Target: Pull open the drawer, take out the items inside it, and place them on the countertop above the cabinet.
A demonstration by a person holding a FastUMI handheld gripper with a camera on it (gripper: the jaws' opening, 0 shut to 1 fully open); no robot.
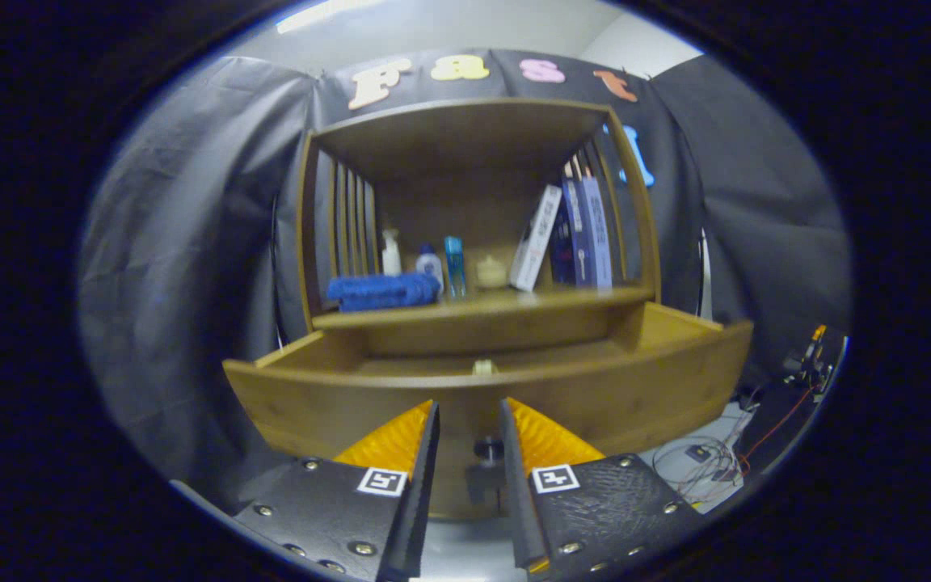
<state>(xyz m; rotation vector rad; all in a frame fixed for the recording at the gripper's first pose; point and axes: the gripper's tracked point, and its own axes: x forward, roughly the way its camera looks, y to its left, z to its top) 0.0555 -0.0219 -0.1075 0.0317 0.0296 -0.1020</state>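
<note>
Level, tool (469, 432) astride drawer knob (488, 447)

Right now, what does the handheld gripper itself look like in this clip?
The gripper has two wedge-shaped fingers whose ribbed outer faces taper forward. Each sits on a flat, textured black plate fastened with shiny round screws, and each plate carries a small square black-and-white marker tag near its front. The fingers stand apart on either side of the drawer's dark knob.
</note>
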